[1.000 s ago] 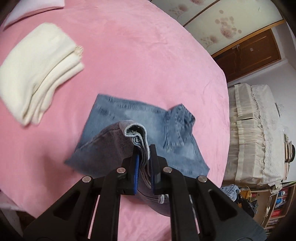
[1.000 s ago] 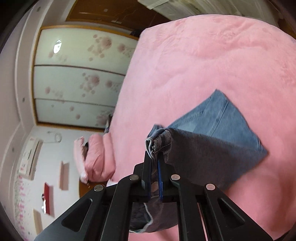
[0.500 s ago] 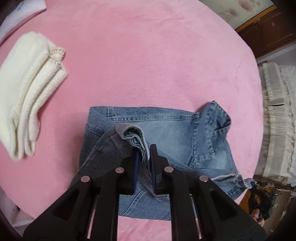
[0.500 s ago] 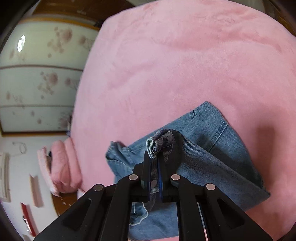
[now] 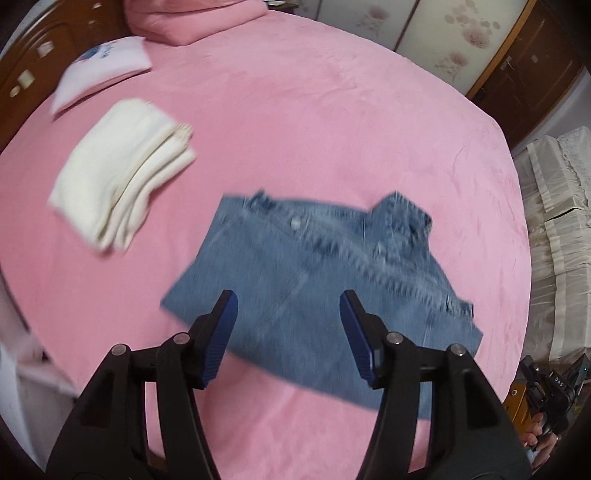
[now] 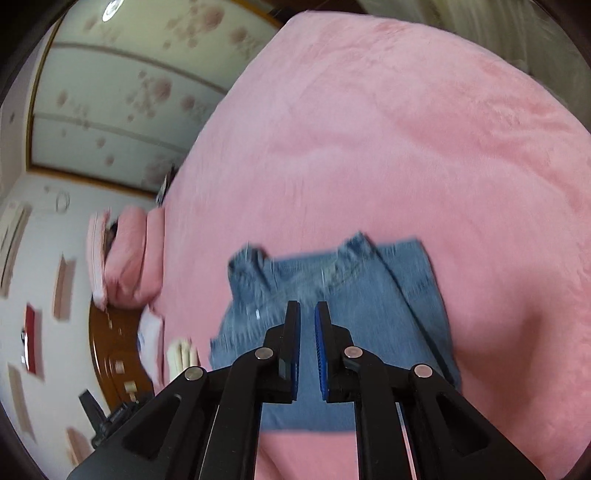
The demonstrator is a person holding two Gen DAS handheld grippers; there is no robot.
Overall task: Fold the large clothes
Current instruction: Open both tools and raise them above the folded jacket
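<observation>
Folded blue jeans (image 5: 317,280) lie flat on the pink bed (image 5: 295,110), waistband on the far side. My left gripper (image 5: 288,299) is wide open and empty, just above the near edge of the jeans. In the right wrist view the jeans (image 6: 354,295) lie under my right gripper (image 6: 307,308), whose jaws stand a narrow gap apart with nothing between them. Both views are motion-blurred.
A folded cream garment (image 5: 122,173) lies on the bed to the left of the jeans. A pale pillow (image 5: 99,74) and a folded pink blanket (image 5: 192,14) are at the head of the bed. A covered sofa (image 5: 554,240) stands past the right edge.
Both grippers let go of the jeans edge they were holding. The fold now lies flat on the jeans. The left jaws opened wide, the right only slightly, and both pulled back.
</observation>
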